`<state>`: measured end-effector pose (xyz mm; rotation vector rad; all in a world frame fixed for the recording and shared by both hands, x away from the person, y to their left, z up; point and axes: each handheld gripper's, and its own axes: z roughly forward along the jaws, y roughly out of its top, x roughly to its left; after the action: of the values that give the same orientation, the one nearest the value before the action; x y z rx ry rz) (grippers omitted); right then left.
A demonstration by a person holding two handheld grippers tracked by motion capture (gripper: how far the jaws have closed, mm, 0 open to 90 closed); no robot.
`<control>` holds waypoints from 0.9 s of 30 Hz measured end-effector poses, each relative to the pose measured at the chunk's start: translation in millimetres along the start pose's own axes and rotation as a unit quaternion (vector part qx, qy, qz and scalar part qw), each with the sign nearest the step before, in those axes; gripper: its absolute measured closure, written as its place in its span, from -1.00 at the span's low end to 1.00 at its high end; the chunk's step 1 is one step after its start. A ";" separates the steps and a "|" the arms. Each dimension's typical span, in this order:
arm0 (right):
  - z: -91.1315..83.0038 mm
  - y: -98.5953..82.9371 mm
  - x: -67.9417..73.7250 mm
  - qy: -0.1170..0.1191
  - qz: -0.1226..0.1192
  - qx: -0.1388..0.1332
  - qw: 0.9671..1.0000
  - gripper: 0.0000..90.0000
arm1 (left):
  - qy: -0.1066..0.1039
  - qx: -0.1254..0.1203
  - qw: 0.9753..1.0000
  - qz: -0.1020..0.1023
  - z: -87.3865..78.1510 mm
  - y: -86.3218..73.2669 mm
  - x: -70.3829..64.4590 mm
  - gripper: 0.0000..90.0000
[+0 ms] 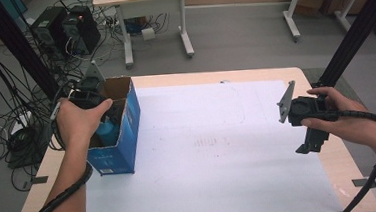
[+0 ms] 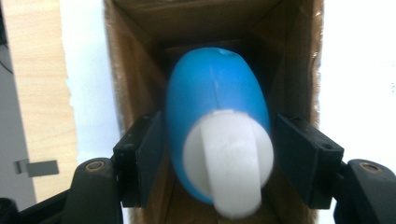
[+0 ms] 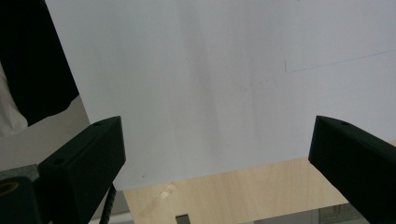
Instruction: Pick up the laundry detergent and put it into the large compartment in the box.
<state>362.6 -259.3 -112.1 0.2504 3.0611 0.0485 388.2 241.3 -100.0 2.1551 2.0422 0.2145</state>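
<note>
Table [image 1: 224,76]: one box [image 1: 128,140], one bottle [image 2: 217,121].

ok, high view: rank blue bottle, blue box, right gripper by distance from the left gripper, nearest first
1. Blue bottle: standing in the box, between the jaws of the left gripper in its own view.
2. Blue box: open-topped carton at the table's left edge, around the bottle and jaws.
3. Right gripper: far across the white sheet, near the table's right edge.
</note>
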 end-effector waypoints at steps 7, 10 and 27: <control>-0.7 1.6 1.5 0.000 0.000 -0.004 1.000 -0.92 | -0.019 -0.034 0.999 0.005 -33.3 -11.9 4.0 -0.28; -1.9 2.8 2.4 -0.002 -0.002 -0.003 1.000 -0.92 | -0.026 -0.045 0.999 0.007 -45.3 -16.1 2.0 -0.37; -12.0 0.4 4.0 -0.013 0.004 -0.011 1.000 -0.92 | -0.036 -0.073 0.996 0.034 -91.6 -34.2 -25.0 -0.90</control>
<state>357.8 -258.6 -100.4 0.2586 3.0318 0.0776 333.7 220.0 -17.8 2.1142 1.8557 0.2816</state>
